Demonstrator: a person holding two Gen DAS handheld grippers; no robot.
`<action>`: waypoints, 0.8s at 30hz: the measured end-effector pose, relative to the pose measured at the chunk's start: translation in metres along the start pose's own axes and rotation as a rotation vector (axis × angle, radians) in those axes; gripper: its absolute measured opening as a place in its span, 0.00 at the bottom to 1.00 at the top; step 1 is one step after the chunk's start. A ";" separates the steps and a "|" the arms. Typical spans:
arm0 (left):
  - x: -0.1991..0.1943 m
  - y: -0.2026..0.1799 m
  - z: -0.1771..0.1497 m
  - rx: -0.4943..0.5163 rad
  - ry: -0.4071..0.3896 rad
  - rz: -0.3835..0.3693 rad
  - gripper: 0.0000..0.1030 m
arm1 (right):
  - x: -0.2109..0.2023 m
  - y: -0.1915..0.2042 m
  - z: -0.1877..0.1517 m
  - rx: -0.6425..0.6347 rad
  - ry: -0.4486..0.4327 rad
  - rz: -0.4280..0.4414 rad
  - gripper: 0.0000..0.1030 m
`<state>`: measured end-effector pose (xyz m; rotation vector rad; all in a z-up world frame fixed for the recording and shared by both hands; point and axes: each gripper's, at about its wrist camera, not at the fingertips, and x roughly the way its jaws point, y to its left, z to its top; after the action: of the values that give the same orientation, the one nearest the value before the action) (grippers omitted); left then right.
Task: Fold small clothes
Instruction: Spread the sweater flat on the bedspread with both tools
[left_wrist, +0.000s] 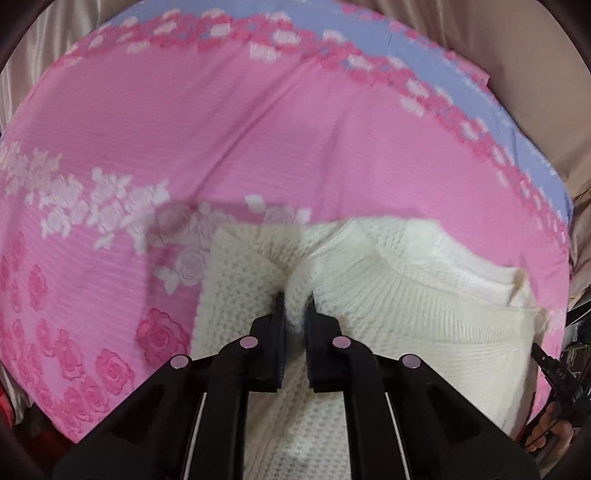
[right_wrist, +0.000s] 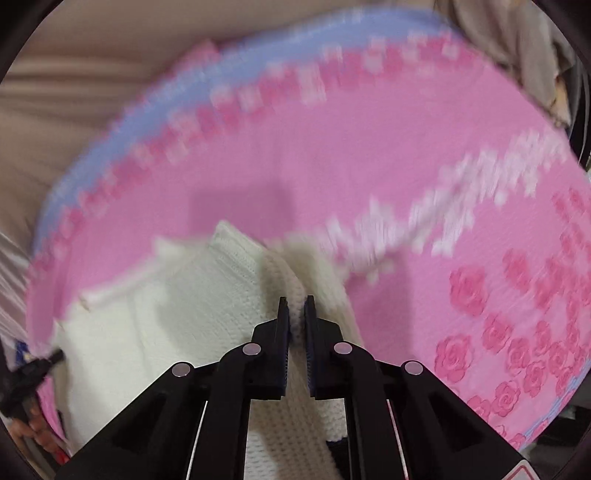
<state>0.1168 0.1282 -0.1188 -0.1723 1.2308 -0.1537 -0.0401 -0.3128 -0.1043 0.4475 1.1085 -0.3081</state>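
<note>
Cream knit of the sweater (left_wrist: 406, 314) is pinched by the left gripper (left_wrist: 295, 302) and right gripper (right_wrist: 295, 306), over a pink sheet (left_wrist: 221, 129).

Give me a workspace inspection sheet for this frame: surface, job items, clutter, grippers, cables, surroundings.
Surface: pink bedspread with rose pattern and a blue edge, lightly creased.
Job's things: one cream knit sweater, partly bunched, ribbed collar showing, lying on the bedspread.
Clutter: nothing seen on the bedspread besides the sweater.
Grippers: left gripper shut on a pinch of sweater knit; right gripper shut on another fold of the same sweater.
Cables: nothing seen.
Surroundings: beige fabric beyond the bedspread's far edge; dark objects at the frame edges, too blurred to identify. Right wrist view is motion-blurred.
</note>
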 end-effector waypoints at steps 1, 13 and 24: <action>-0.003 -0.002 -0.001 0.020 -0.008 0.013 0.08 | -0.009 0.005 0.000 -0.020 -0.027 -0.022 0.07; -0.042 -0.075 -0.060 0.282 -0.053 0.083 0.45 | -0.030 0.148 -0.100 -0.500 0.146 0.230 0.12; -0.022 -0.077 -0.079 0.281 0.045 0.114 0.47 | -0.011 0.148 -0.103 -0.492 0.214 0.166 0.09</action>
<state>0.0326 0.0538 -0.1074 0.1456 1.2468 -0.2301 -0.0587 -0.1326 -0.1043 0.1323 1.2981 0.1647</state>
